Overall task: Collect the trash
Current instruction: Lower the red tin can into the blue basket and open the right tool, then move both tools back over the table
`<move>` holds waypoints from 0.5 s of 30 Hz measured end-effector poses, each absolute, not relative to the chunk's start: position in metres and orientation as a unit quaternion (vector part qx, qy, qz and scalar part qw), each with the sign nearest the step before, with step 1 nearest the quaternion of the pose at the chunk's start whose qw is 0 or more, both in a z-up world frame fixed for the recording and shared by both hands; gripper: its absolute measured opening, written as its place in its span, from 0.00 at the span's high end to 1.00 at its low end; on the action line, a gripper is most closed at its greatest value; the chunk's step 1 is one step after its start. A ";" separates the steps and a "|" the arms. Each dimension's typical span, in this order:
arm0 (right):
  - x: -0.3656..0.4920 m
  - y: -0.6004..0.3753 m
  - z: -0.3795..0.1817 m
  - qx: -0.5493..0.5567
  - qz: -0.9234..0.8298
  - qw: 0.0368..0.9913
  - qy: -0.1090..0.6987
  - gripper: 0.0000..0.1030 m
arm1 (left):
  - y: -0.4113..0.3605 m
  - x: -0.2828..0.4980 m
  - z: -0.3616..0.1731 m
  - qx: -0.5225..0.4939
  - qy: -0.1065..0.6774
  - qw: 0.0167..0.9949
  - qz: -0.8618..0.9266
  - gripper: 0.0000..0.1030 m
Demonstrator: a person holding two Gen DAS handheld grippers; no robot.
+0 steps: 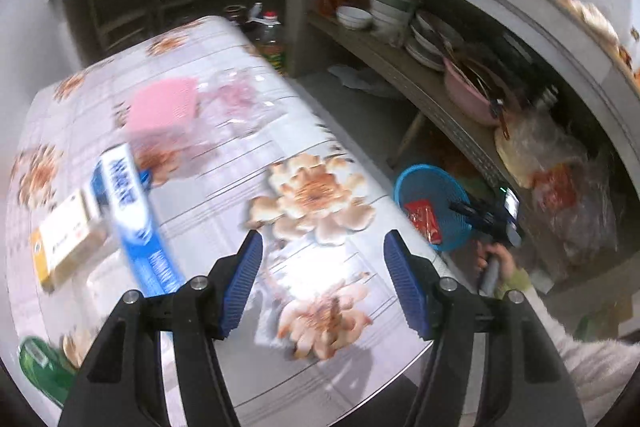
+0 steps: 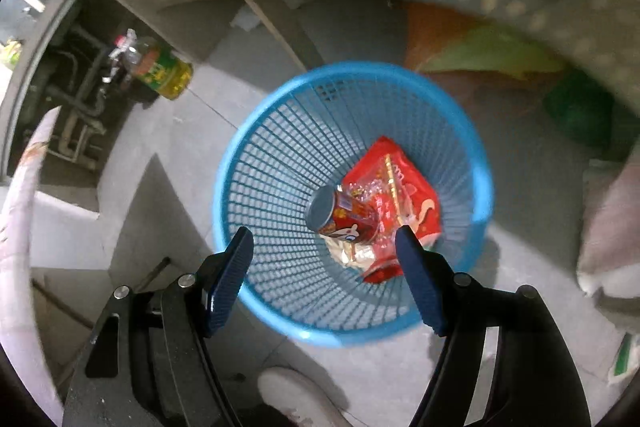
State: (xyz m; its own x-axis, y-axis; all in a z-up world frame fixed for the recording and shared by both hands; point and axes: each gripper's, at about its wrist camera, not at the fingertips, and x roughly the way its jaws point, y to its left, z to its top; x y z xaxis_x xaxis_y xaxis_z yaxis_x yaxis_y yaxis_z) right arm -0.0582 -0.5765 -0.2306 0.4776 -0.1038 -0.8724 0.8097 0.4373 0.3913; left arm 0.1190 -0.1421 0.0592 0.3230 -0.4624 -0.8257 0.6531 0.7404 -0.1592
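Kitchen shelving surrounds a floral-cloth table (image 1: 224,155) holding remaining trash: a blue-and-white packet (image 1: 128,203), a yellow-and-white carton (image 1: 66,239), a pink wrapper (image 1: 164,103) and clear plastic film (image 1: 240,99). My left gripper (image 1: 323,281) hangs over bare cloth, jaws wide, nothing between them. My right gripper (image 2: 325,277) stands wide and empty above the blue basket (image 2: 256,155) on the floor, where a red can (image 2: 344,217) and red snack bag (image 2: 396,195) lie. Risk: the film looks thin and flat, so the pads may slide off it. The basket looks light, so a knock from my right gripper could tip it.
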 end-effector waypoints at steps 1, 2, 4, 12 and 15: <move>-0.066 -0.572 -0.220 0.432 -0.307 0.747 0.402 0.33 | -0.136 0.118 0.061 0.095 0.466 0.810 -0.344 0.41; -0.073 -0.567 -0.209 0.432 -0.305 0.751 0.394 0.33 | -0.129 0.118 0.064 0.087 0.462 0.814 -0.342 0.41; -0.084 -0.557 -0.188 0.430 -0.303 0.759 0.384 0.32 | -0.116 0.116 0.070 0.076 0.448 0.823 -0.341 0.41; -0.094 -0.488 -0.079 0.384 -0.238 0.831 0.324 0.19 | -0.060 0.110 0.096 0.071 0.394 0.860 -0.315 0.31; -0.082 -0.458 -0.038 0.363 -0.187 0.860 0.305 0.18 | -0.041 0.108 0.095 0.076 0.388 0.866 -0.307 0.28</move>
State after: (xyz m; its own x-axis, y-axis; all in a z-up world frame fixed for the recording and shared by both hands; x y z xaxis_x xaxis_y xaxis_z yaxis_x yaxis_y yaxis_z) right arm -0.0824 -0.4585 -0.0380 0.7436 -0.1004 -0.6610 0.5440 0.6656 0.5109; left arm 0.1076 -0.0411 0.0955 0.5106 -0.4720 -0.7187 0.5905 0.8000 -0.1059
